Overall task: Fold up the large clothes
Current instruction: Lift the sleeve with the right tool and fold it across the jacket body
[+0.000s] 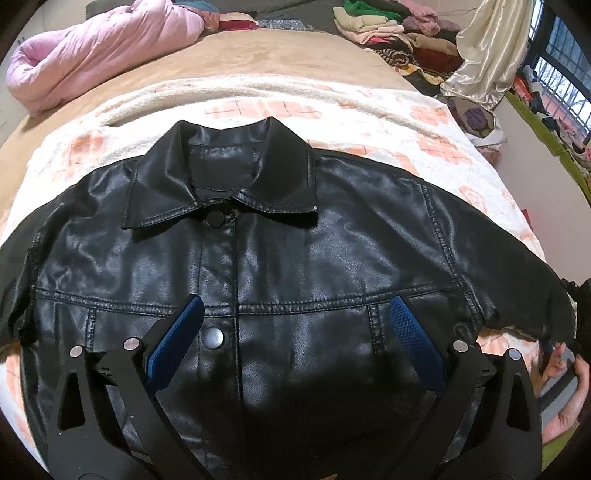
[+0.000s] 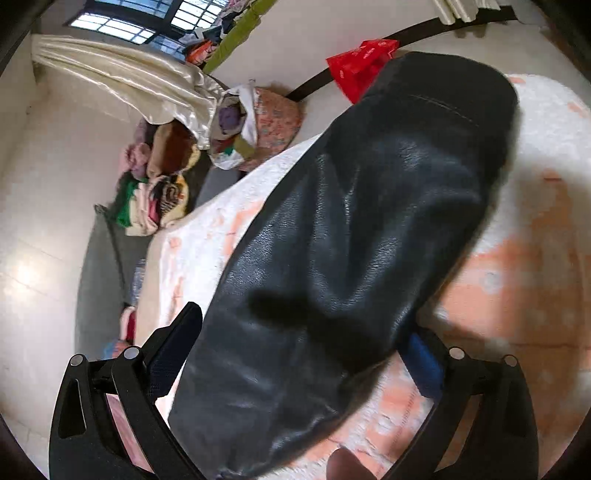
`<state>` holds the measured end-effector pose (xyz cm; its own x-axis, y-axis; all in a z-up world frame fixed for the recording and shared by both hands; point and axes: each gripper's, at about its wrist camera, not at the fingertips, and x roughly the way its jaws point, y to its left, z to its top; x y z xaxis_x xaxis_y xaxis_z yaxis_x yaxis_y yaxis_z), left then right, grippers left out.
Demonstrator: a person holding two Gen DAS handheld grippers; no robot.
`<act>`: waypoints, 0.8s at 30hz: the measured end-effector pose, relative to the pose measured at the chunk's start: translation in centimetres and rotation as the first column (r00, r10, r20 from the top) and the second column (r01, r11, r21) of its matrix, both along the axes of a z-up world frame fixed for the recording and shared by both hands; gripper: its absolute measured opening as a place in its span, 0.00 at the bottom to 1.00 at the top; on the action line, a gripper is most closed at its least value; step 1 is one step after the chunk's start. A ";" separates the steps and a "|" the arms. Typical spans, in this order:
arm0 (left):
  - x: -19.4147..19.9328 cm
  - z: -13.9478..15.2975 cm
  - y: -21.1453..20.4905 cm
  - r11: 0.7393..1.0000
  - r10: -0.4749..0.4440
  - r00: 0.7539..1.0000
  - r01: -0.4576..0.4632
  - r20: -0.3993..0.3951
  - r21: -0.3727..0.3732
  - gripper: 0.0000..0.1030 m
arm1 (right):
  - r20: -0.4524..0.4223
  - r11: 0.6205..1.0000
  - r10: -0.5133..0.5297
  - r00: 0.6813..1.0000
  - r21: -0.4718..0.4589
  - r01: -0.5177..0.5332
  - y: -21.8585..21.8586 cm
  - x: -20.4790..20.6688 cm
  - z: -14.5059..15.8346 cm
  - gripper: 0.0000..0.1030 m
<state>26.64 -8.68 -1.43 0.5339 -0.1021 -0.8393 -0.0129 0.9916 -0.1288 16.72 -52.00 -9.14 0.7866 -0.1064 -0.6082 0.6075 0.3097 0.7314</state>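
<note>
A black leather jacket [image 1: 295,258] lies front up and buttoned on a white and orange blanket [image 1: 369,122], collar toward the far side, both sleeves spread out to the sides. My left gripper [image 1: 295,301] hovers open over the jacket's chest, its blue pads apart and nothing between them. In the right wrist view the jacket's sleeve [image 2: 351,240] runs lengthwise between the wide-apart fingers of my right gripper [image 2: 304,321]. The sleeve covers part of the right pad, and the pads do not visibly press on it. A hand [image 1: 565,369] shows at the sleeve's end.
A pink quilt [image 1: 92,55] lies at the bed's far left. Stacks of folded clothes [image 1: 388,26] and a cream satin curtain [image 1: 487,48] stand at the far right. A red bag [image 2: 358,62] sits on the floor beyond the sleeve, near more clothes piles [image 2: 159,184].
</note>
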 end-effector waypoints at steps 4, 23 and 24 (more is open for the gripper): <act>-0.9 0.3 0.4 0.999 -0.002 1.000 0.003 0.006 -0.041 0.91 | 0.066 1.000 0.024 0.998 -0.013 -0.023 0.0 0.6 0.5 0.34; -2.9 4.7 6.7 0.991 0.005 0.997 0.005 0.073 -0.134 0.91 | 0.321 0.838 0.488 0.811 -0.432 -0.333 8.4 2.5 13.4 0.13; -3.0 5.0 7.1 0.990 0.006 0.997 0.004 0.075 -0.138 0.91 | 0.314 0.824 0.510 0.801 -0.446 -0.350 9.1 2.8 13.8 0.13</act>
<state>23.68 -1.55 3.53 0.5954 -0.2133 -0.7746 0.0010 0.9643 -0.2648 19.56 -42.87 4.71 0.9628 0.1633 -0.2155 0.0225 0.7459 0.6657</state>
